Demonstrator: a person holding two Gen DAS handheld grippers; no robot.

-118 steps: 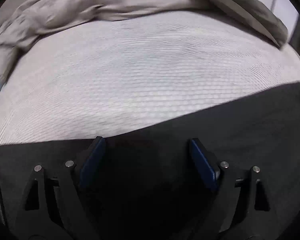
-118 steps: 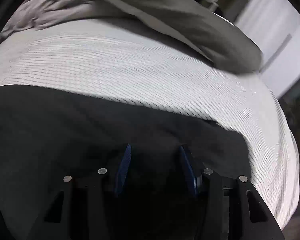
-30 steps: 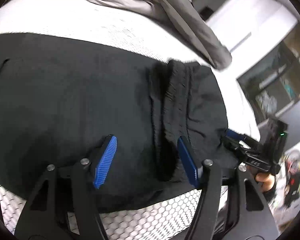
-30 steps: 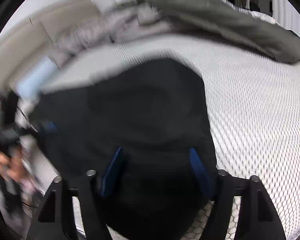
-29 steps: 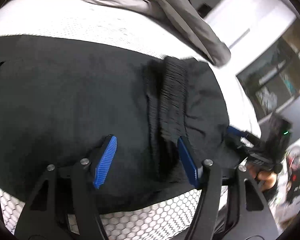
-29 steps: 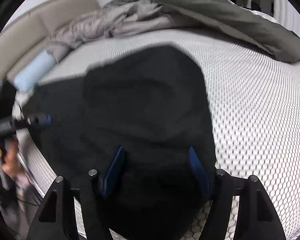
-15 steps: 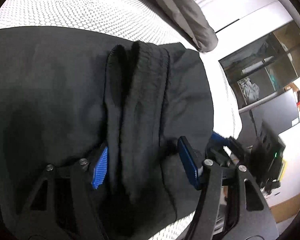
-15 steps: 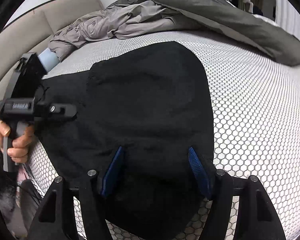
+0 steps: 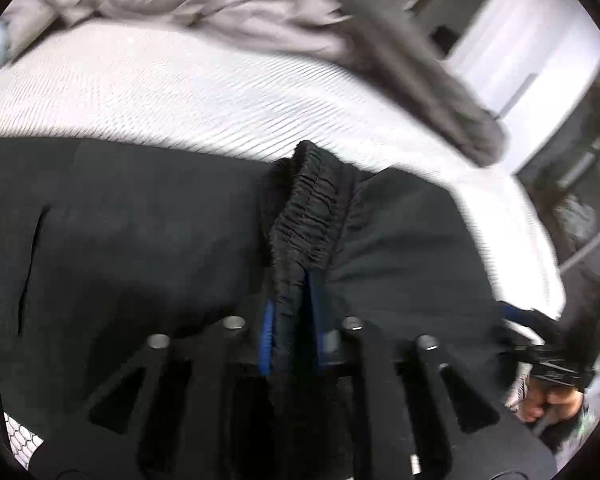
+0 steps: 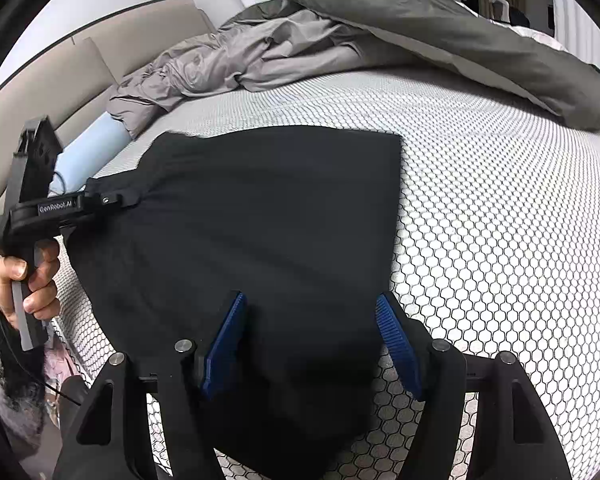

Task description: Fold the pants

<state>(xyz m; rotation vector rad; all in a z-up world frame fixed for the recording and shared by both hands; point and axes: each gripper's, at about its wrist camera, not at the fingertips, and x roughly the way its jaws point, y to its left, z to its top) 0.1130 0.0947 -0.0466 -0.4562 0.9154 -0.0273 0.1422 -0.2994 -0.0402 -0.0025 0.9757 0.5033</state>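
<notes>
Right wrist: duvet [image 10: 480, 36] beyond pants [image 10: 260, 220].

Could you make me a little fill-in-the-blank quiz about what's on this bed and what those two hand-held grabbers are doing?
1. The pants lying on the honeycomb mattress are ____ in colour.
2. The left gripper is closing on the pants' gathered elastic ____.
3. The right gripper has its blue pads standing wide ____ over the pants.
4. The rumpled duvet at the far side is ____ in colour.

Missing words: black; waistband; apart; grey
</notes>
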